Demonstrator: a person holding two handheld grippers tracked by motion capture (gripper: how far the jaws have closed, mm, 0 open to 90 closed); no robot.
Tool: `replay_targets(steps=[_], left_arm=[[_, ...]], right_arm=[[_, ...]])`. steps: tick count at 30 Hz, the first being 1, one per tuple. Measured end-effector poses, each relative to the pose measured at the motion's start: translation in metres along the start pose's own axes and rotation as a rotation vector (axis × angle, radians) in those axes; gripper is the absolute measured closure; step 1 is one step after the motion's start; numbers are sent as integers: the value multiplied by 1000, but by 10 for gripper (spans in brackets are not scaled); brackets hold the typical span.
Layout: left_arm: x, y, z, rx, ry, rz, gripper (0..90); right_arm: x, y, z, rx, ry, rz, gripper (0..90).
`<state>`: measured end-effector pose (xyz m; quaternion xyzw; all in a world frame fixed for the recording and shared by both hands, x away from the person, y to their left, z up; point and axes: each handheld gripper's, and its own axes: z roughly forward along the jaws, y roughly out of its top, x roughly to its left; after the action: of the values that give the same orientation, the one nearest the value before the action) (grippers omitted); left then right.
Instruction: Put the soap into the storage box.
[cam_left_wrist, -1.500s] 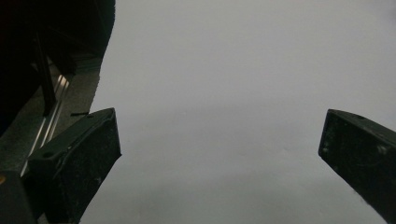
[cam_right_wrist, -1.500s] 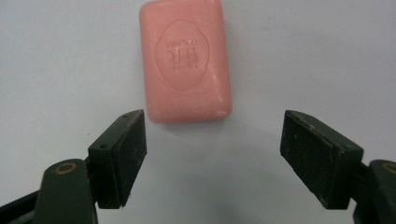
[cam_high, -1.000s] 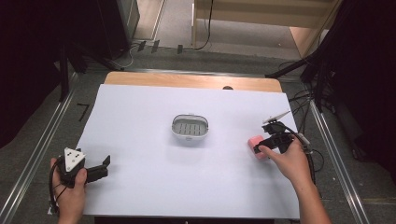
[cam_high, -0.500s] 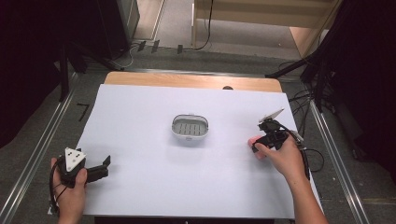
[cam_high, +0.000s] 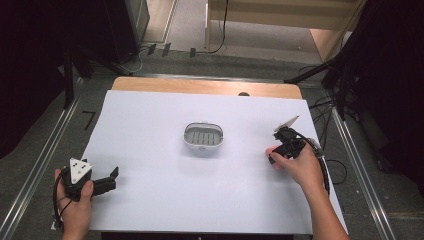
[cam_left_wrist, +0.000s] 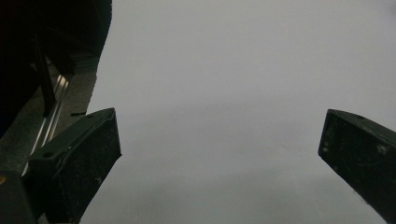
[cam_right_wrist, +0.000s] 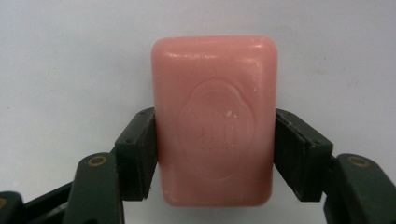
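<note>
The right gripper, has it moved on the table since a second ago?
Barely. In the high view the right gripper has crept slightly left toward the soap dish. Its jaws have just been closing and now press both sides of the pink soap.

embossed mark on pink soap (cam_right_wrist: 214, 121), unreadable

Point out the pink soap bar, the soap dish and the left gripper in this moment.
pink soap bar (cam_right_wrist: 214, 121): right gripper view, on its embossed top face.
soap dish (cam_high: 203, 145): high view, on its near rim.
left gripper (cam_high: 113, 178): high view, midway between its open jaw tips.
</note>
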<state>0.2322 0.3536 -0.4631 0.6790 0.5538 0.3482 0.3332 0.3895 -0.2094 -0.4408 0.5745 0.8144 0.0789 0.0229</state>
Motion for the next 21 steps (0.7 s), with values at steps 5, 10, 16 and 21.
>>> replay_targets(steps=[5,10,16,21], left_arm=[[0,0,0,0,0,1,0],[0,0,0,1,0,2,0],[0,0,0,-1,-2,1,0],[0,0,0,0,-2,1,0]], right_arm=[[3,2,-2,10,-29,-58,390],[5,4,-9,-14,-31,-115,390],[9,10,-18,-46,-34,-212,390],[17,17,-25,-60,-48,-297,390]])
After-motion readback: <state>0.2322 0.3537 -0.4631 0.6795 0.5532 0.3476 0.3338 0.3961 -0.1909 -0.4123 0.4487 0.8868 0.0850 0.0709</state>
